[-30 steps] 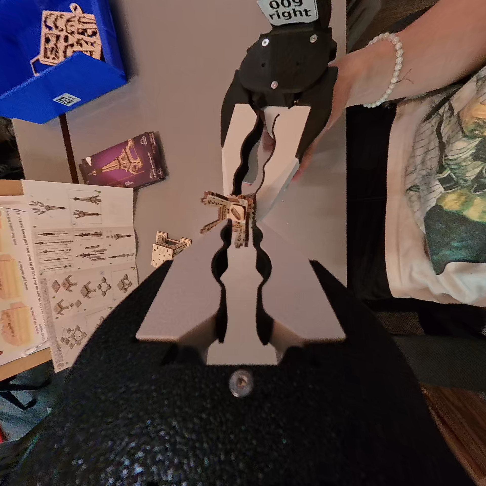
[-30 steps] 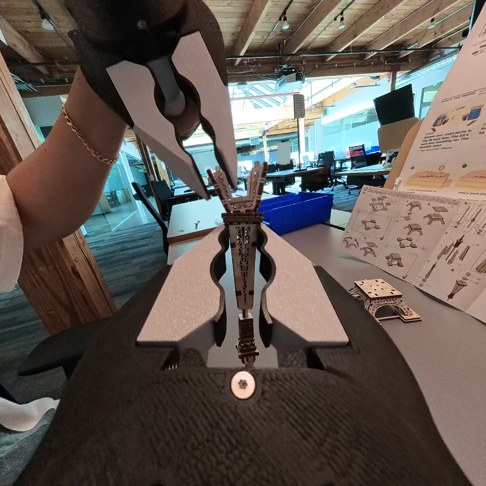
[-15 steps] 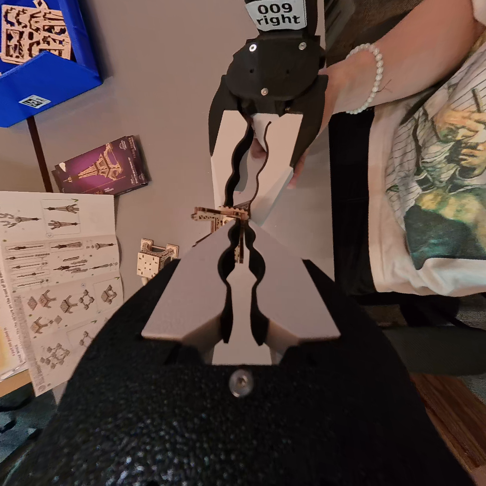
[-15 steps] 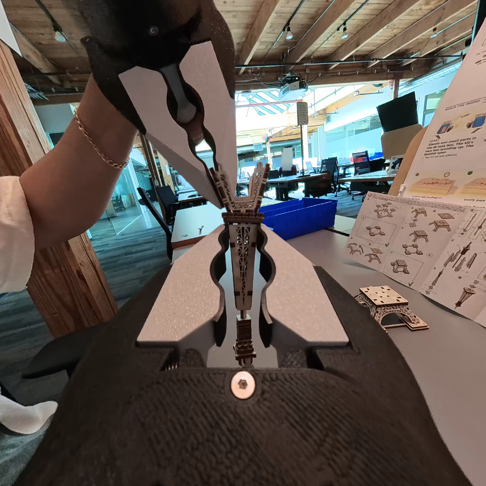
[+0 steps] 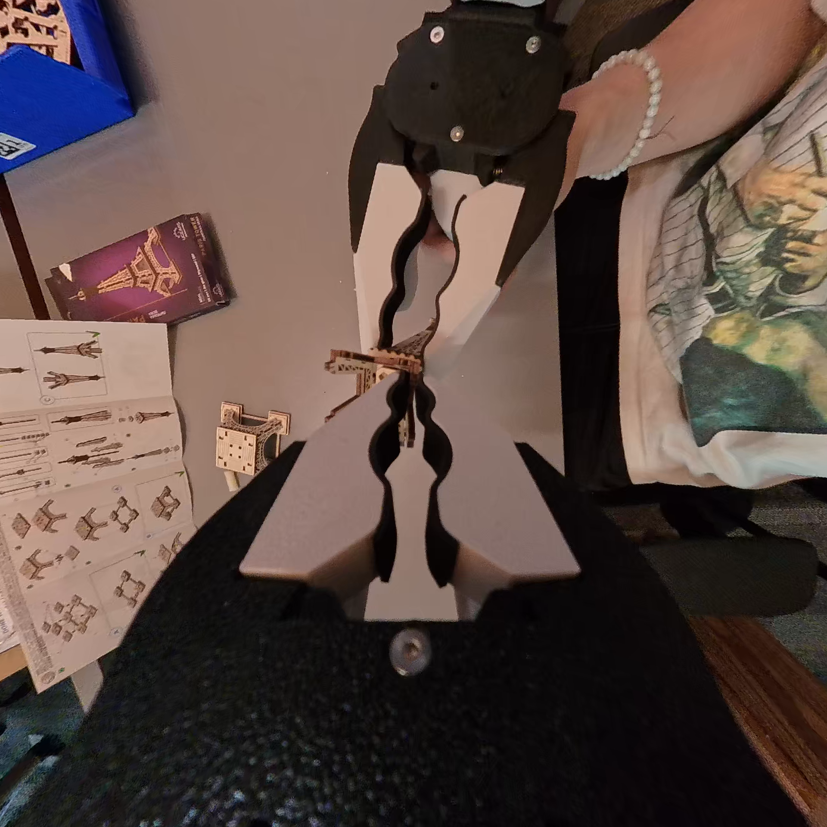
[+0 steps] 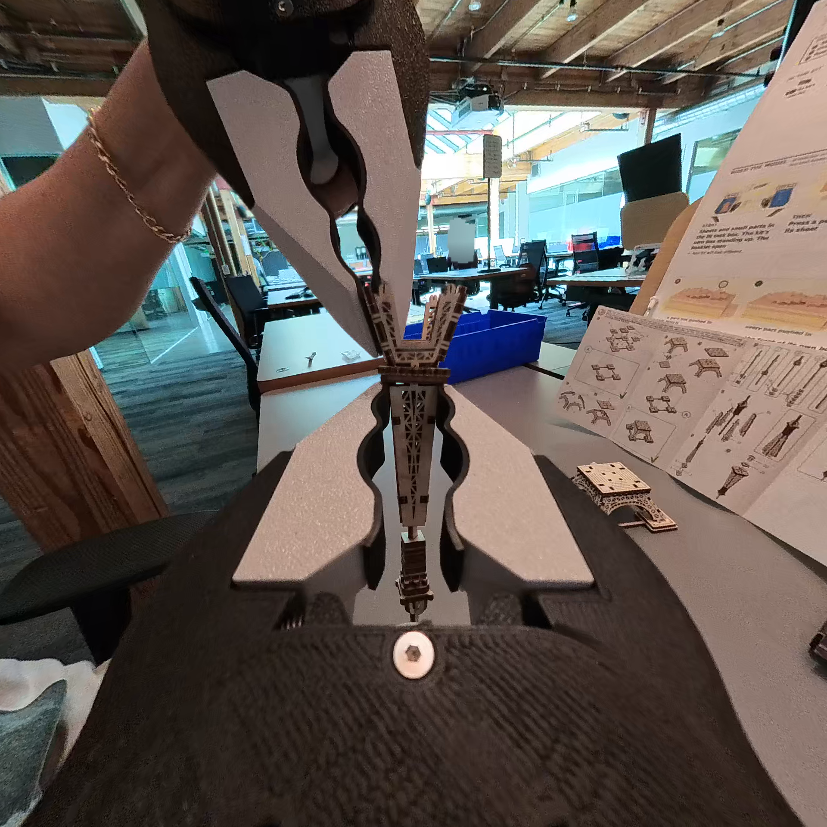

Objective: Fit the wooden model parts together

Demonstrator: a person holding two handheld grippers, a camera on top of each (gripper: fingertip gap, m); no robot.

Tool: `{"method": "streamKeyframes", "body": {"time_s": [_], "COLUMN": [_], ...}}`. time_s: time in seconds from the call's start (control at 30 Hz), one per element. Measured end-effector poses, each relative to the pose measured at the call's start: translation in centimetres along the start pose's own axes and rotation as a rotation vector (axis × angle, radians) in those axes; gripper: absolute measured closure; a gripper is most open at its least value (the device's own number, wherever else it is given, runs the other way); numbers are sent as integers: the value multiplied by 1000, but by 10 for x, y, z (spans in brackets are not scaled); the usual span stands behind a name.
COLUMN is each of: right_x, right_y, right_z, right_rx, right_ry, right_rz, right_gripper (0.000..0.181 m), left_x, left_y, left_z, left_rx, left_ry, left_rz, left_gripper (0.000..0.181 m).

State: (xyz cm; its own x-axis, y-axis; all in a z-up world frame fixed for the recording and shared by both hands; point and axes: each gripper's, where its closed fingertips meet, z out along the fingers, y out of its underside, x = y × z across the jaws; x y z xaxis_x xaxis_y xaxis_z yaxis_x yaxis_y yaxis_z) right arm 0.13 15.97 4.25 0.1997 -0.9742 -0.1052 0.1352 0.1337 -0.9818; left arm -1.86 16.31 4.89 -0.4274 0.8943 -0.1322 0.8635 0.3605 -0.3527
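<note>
On the grey table (image 6: 738,595), base arch (image 6: 624,494) idle at right of frame, my left gripper (image 6: 380,286) had closed onto a leg of the tower section (image 6: 411,447) pinched in my right gripper (image 6: 414,394), so mating had begun.

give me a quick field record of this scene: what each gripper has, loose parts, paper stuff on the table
right gripper: shut on the tower upper section, spire pointing back toward its camera
left gripper: shut on one splayed leg of the tower upper section
loose part: arched tower base on the grey table, untouched
paper: instruction sheet unfolded beside the base
packaging: purple kit box lying flat
storage: blue bin at the far table edge
</note>
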Motion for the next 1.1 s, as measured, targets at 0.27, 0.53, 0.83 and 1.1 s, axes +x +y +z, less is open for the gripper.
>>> {"method": "streamKeyframes", "body": {"time_s": [0.27,0.53,0.83,1.1], "right_x": [2,2,-8,-5], "right_y": [9,11,5,0], "right_z": [4,5,11,5], "right_rx": [-41,-37,19,37], "right_ry": [23,9,-37,-50], "right_rz": [-10,14,67,88], "right_gripper": [164,165,163,162], "left_x": [0,1,9,-1], "left_y": [8,7,10,0], "left_z": [6,7,-3,-22], "left_rx": [-61,8,14,41], "left_ry": [-31,37,43,-55], "left_rz": [48,-28,-38,-11], "left_gripper": [180,180,172,162]}}
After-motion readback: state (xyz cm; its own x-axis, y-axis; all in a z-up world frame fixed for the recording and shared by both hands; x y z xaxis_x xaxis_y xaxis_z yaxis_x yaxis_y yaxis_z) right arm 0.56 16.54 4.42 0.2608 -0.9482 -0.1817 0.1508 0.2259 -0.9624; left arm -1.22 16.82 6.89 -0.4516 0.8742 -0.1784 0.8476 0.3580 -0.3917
